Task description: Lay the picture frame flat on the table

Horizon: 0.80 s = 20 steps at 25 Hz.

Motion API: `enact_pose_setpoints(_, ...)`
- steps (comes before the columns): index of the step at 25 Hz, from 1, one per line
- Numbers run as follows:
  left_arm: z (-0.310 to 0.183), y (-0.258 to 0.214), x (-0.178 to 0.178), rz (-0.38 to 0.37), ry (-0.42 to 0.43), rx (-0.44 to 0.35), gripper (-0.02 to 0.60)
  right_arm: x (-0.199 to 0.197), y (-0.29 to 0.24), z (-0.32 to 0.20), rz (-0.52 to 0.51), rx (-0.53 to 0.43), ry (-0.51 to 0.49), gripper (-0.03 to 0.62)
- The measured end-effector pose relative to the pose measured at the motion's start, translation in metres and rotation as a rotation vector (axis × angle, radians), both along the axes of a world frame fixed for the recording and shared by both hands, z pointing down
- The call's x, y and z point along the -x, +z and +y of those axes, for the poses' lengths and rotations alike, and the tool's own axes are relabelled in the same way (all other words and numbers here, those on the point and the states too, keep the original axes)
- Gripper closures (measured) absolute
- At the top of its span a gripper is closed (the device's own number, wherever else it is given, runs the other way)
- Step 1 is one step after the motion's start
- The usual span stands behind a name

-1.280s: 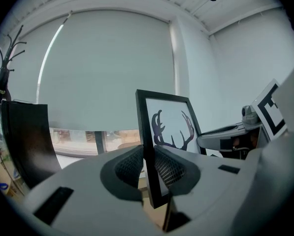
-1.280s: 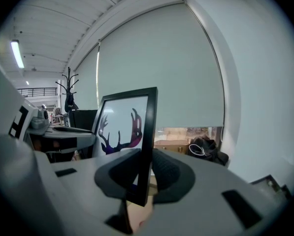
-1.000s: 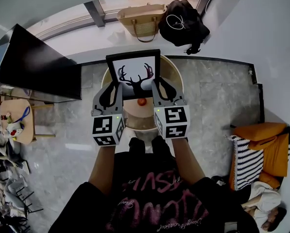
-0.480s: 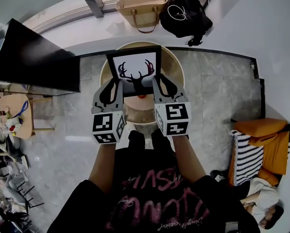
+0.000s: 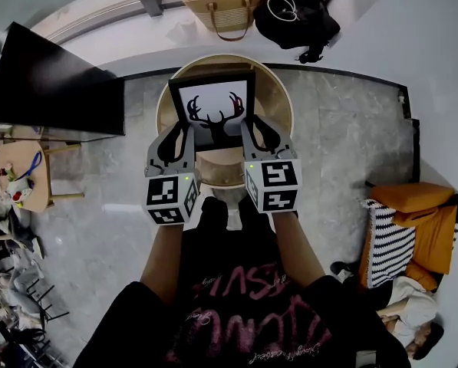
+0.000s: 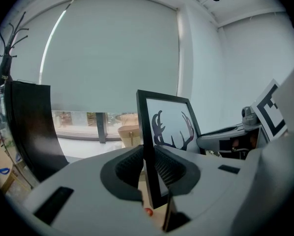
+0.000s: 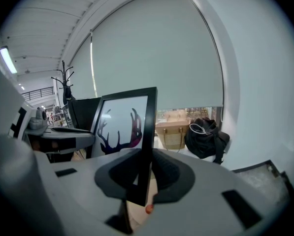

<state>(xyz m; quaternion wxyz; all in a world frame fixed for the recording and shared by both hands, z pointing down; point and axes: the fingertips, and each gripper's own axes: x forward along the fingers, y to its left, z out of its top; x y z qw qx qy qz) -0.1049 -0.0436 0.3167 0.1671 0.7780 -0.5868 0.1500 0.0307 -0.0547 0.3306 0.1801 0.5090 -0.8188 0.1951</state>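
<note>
With left hand-held gripper (image 5: 184, 134), clenching the frame's (image 5: 212, 76) left edge; with right hand-held gripper (image 5: 250, 133), its right edge. Holding frame close to upright over the middle of the round counter (image 5: 279, 102), antler print (image 5: 215, 113) toward the near edge.

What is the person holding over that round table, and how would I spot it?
Find the round wooden table on the grey stone floor. Over it, the left tool and right tool each clamp a side edge of the picture frame. It alone has a thin black border round a white sheet with dark antlers; the large black panel nearby is blank.
</note>
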Motion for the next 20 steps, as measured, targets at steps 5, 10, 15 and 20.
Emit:
enact_pose_setpoints(5,0.002,0.012,0.002,0.015,-0.012,0.032,0.508,0.002,0.012,0.0,0.003,0.027,-0.006,0.513)
enact_pose_setpoints(10,0.005,0.029,0.002,0.018,-0.018,0.071,0.508,0.003,0.029,0.004,0.009,0.067,-0.009,0.513)
enact_pose_setpoints(15,0.009,0.047,0.002,0.025,-0.028,0.101,0.508,0.003,0.046,0.007,0.014,0.099,-0.009,0.513)
enact_pose_setpoints(20,0.011,0.059,0.0,0.027,-0.035,0.123,0.508,0.001,0.059,0.009,0.018,0.126,-0.012,0.513)
